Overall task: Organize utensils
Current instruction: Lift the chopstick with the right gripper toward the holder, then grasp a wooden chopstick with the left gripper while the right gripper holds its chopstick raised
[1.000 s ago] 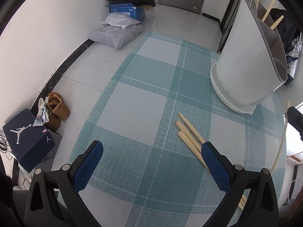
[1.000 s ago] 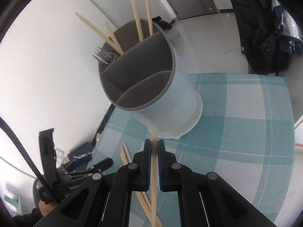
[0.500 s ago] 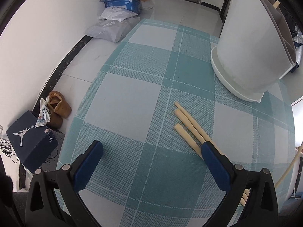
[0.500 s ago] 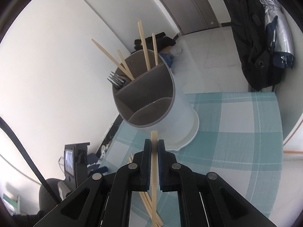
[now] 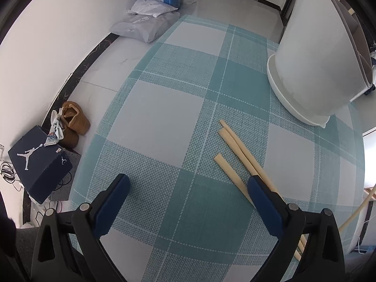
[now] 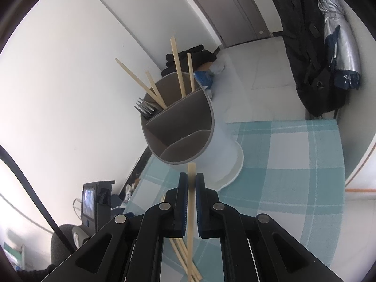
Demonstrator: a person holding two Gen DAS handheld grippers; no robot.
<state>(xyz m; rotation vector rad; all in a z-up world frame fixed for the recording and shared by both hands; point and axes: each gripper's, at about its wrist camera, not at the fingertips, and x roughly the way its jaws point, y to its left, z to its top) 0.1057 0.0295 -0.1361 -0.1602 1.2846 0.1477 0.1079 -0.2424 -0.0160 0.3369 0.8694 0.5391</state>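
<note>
Beside the tall white three-compartment utensil holder point(image 6: 188, 127), which holds four wooden chopsticks point(image 6: 178, 70) and some metal forks point(image 6: 144, 108), three loose pale wooden chopsticks point(image 5: 237, 150) lie on the teal checked counter point(image 5: 164, 122) under the wide-open left hand-held gripper point(image 5: 188, 195), while the right hand-held gripper point(image 6: 191, 188) pinches one more chopstick point(image 6: 190, 202) just before the holder's rim.

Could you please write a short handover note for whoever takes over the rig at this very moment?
Right gripper: jaws shut on one chopstick, held in front of the utensil holder.
Left gripper: jaws open and empty, above the checked mat.
Done: four chopsticks and the forks stand in the holder's far compartments.
Left: drop the held chopstick in, then collect the three loose chopsticks lying on the mat beside the holder.
</note>
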